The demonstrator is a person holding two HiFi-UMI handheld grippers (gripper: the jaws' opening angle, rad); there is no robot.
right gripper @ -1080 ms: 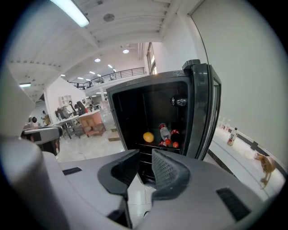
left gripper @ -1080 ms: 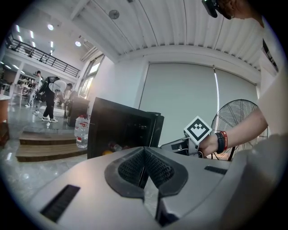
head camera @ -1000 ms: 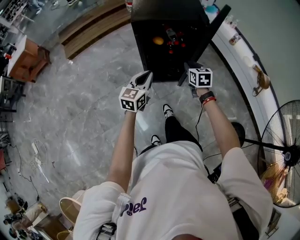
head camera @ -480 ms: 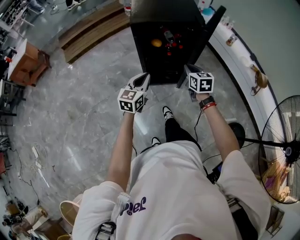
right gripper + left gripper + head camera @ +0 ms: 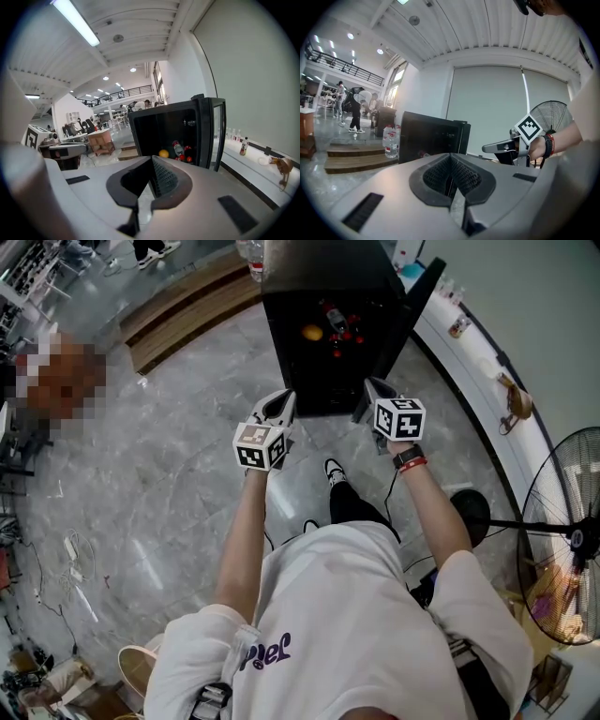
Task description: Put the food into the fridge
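Note:
The black fridge [image 5: 328, 277] stands open, its door [image 5: 417, 301] swung to the right. Inside lie an orange fruit [image 5: 312, 332], a bottle [image 5: 335, 315] and small red items [image 5: 349, 336]; the right gripper view shows the orange fruit [image 5: 163, 153] and bottle [image 5: 177, 149] too. My left gripper [image 5: 284, 399] hangs before the fridge's lower left, pads together, empty. My right gripper [image 5: 367, 388] is by the door's lower edge, shut with nothing in it. From their own cameras, the left gripper [image 5: 451, 161] and right gripper [image 5: 153, 163] show closed pads.
A standing fan [image 5: 567, 540] is at the right. A white ledge [image 5: 469, 334] with small bottles runs along the wall. Wooden steps [image 5: 187, 296] lie left of the fridge, with water bottles [image 5: 390, 140] beside it. Cables [image 5: 75, 559] trail on the grey floor.
The right gripper has lifted and shifted slightly in front of the fridge. The left gripper moved a little alongside it. The food inside stays put.

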